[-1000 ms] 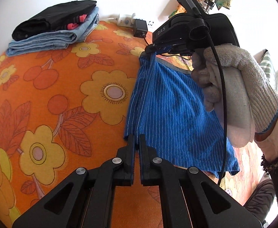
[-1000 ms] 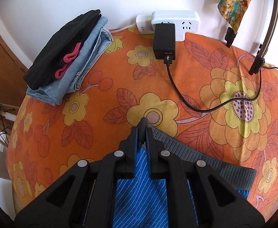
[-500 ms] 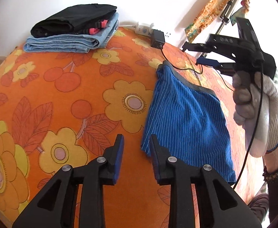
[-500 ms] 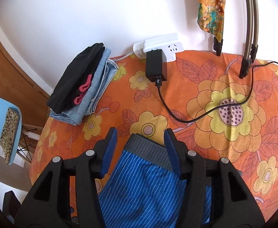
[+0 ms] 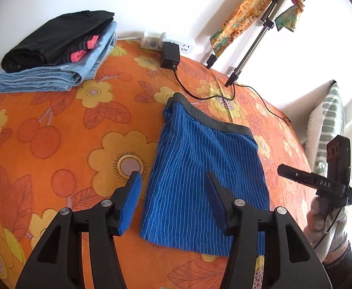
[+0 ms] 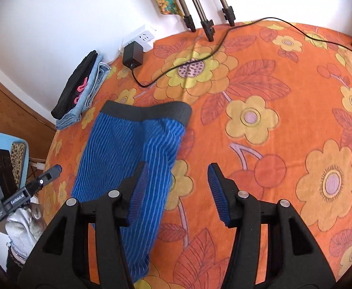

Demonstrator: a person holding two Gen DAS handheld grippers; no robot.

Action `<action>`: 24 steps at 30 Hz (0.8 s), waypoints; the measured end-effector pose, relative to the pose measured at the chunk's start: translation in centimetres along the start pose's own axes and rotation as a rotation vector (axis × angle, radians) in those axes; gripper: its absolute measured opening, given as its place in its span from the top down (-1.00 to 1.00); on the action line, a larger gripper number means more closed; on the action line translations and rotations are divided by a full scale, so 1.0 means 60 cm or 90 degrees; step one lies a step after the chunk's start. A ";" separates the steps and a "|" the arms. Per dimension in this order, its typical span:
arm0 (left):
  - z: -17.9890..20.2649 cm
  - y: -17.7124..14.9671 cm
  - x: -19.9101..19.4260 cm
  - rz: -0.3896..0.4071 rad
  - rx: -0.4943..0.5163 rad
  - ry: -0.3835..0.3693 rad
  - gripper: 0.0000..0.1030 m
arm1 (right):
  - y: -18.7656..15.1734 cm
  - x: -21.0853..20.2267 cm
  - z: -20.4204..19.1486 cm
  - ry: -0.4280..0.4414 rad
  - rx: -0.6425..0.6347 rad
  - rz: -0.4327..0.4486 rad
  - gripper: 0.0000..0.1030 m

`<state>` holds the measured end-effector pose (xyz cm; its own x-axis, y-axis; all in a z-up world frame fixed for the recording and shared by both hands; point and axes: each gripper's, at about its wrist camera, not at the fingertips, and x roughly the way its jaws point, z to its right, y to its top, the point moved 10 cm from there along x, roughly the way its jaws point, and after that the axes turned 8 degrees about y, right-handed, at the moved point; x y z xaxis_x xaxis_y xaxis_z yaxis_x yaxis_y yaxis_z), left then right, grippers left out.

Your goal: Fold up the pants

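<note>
Already both grippers — left gripper (image 5: 173,187), right gripper (image 6: 177,180) — hang spread wide, empty; a careless regrasp could rumple the folded pants (image 5: 204,178) near their far waistband (image 6: 147,112).

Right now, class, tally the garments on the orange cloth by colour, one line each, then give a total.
Blue striped shorts: 1
Black garment: 1
Light blue jeans: 1
Total: 3

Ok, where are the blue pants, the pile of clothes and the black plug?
blue pants (image 5: 204,173): left wrist view, middle of the striped cloth.
pile of clothes (image 5: 55,55): left wrist view, black top layer.
black plug (image 6: 133,54): right wrist view, its boxy body.
</note>
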<state>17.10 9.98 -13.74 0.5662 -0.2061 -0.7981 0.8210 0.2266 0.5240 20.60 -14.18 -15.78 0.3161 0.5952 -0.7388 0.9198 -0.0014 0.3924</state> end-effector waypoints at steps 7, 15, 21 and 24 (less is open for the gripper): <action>-0.009 0.009 0.056 -0.037 -0.029 0.001 -0.03 | -0.051 0.017 -0.006 0.068 0.007 -0.025 -0.04; -0.009 0.025 0.074 -0.030 -0.023 0.009 -0.04 | -0.049 0.037 -0.020 0.101 -0.004 -0.030 -0.04; -0.010 0.024 0.093 -0.037 -0.007 0.029 -0.02 | -0.046 0.049 -0.021 0.105 -0.005 -0.037 -0.04; -0.006 0.025 0.095 -0.030 0.017 0.043 0.02 | -0.044 0.049 -0.022 0.109 -0.007 -0.034 -0.04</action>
<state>21.49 9.48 -17.61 0.5216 -0.1503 -0.8398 0.8486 0.1927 0.4926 18.78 -11.35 -18.30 0.2218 0.7219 -0.6555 0.9313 0.0424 0.3618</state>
